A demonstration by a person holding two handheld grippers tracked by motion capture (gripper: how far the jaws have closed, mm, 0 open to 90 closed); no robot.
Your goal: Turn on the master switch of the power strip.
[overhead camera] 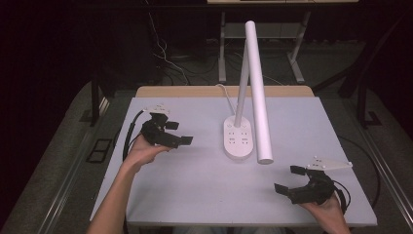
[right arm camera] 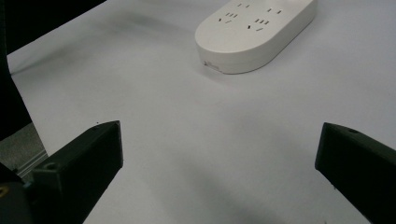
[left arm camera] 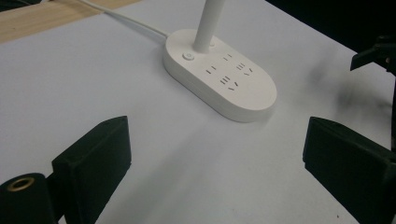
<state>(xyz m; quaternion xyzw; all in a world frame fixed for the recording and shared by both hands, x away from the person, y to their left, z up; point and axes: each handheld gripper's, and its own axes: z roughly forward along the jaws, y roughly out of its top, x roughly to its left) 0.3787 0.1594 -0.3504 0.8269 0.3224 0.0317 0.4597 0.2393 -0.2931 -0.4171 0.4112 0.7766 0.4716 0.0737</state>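
Two handheld grippers, matte black, blocky printed-looking jaw pads with flat inner faces. Left gripper point(overhead camera: 175, 134): black cable looping off the rear, pale grey three-cornered plate on top. Right gripper point(overhead camera: 287, 180): same grey plate, dotted with what look like small screws, black cable coiled behind. Brass-coloured insert beside one left jaw. Forearms bare, no sleeves.

Pale grey table point(overhead camera: 195, 195), wooden strip point(overhead camera: 195, 91) along its far edge; behind it, probably loose cables point(overhead camera: 164, 57) on a dark floor.
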